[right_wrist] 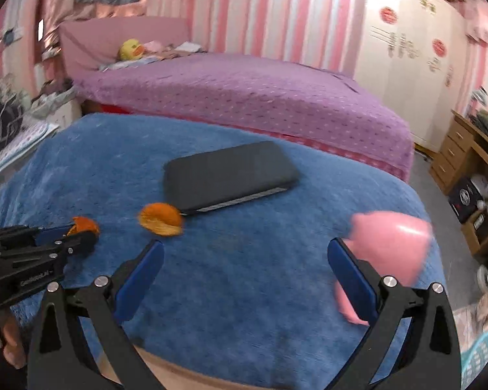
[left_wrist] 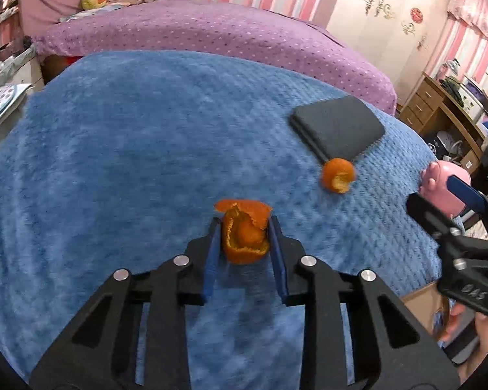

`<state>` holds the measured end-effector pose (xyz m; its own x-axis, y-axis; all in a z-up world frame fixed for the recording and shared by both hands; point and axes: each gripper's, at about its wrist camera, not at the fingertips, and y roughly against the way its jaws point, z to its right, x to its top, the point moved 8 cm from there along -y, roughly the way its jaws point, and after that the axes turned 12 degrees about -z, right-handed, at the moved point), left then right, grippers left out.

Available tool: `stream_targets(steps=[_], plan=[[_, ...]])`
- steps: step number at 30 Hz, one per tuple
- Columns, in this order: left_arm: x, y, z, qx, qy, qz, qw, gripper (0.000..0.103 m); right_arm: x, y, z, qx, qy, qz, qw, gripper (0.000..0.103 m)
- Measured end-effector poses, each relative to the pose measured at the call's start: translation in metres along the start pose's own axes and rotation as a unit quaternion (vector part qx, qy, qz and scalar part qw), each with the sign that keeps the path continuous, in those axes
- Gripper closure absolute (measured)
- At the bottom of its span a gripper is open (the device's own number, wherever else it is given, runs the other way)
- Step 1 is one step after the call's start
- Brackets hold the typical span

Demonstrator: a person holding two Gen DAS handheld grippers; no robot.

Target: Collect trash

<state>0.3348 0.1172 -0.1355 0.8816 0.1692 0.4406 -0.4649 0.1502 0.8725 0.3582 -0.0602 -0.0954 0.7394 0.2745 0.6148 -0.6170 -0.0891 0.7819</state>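
Observation:
My left gripper (left_wrist: 244,224) is shut on a piece of orange peel (left_wrist: 244,237) and holds it just above the blue blanket (left_wrist: 114,162). It also shows at the left of the right wrist view (right_wrist: 78,230), with the peel (right_wrist: 86,224) at its tips. A second orange peel (left_wrist: 337,175) lies on the blanket against the corner of a dark grey tablet case (left_wrist: 338,126); it also shows in the right wrist view (right_wrist: 161,219). My right gripper (right_wrist: 245,260) is open and empty above the blanket. A pink pig-shaped container (right_wrist: 390,243) stands by its right finger.
The tablet case (right_wrist: 227,175) lies mid-blanket. A purple bed (right_wrist: 244,97) with a yellow plush duck (right_wrist: 130,50) is behind. A wooden desk with drawers (right_wrist: 462,149) stands at the right, white wardrobes (right_wrist: 406,65) behind it.

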Motion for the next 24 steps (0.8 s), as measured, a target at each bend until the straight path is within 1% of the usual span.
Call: stream_targets(steps=[2, 5, 6, 8, 10, 12, 13, 14, 17, 20, 24], plan=[[0.003, 0.010, -0.013, 0.011, 0.008, 0.013, 0.9998, 0.075, 0.006, -0.004, -0.014, 0.005, 0.012, -0.003, 1.000, 0.005], [0.006, 0.029, -0.042, 0.066, 0.023, 0.036, 0.9969, 0.076, 0.014, -0.018, -0.033, 0.020, 0.022, -0.020, 0.999, 0.006], [0.006, 0.030, -0.048, 0.072, 0.028, 0.037, 0.9963, 0.076, 0.015, -0.026, -0.039, 0.024, 0.023, -0.032, 0.999, 0.006], [0.005, 0.032, -0.060, 0.077, 0.042, 0.036, 0.9955, 0.076, 0.017, -0.037, -0.046, 0.032, 0.025, -0.047, 0.998, 0.021], [0.004, 0.029, -0.069, 0.086, 0.053, 0.030, 0.9945, 0.078, 0.019, -0.044, -0.052, 0.036, 0.028, -0.055, 0.997, 0.026], [0.003, 0.024, -0.075, 0.093, 0.060, 0.021, 0.9937, 0.081, 0.019, -0.051, -0.059, 0.044, 0.037, -0.063, 0.996, 0.036], [0.001, 0.023, -0.078, 0.093, 0.063, 0.018, 0.9935, 0.081, 0.018, -0.054, -0.063, 0.050, 0.042, -0.070, 0.995, 0.050], [0.000, 0.022, -0.078, 0.092, 0.065, 0.016, 0.9935, 0.082, 0.016, -0.057, -0.066, 0.056, 0.047, -0.077, 0.994, 0.060], [0.005, 0.022, -0.076, 0.096, 0.065, 0.018, 0.9931, 0.082, 0.016, -0.053, -0.065, 0.067, 0.045, -0.064, 0.995, 0.069], [0.004, 0.023, -0.072, 0.101, 0.057, 0.021, 0.9930, 0.084, 0.014, -0.042, -0.062, 0.070, 0.049, -0.049, 0.995, 0.072], [0.001, 0.023, -0.068, 0.104, 0.051, 0.022, 0.9930, 0.084, 0.009, -0.017, -0.036, 0.065, 0.039, -0.027, 0.997, 0.073]])
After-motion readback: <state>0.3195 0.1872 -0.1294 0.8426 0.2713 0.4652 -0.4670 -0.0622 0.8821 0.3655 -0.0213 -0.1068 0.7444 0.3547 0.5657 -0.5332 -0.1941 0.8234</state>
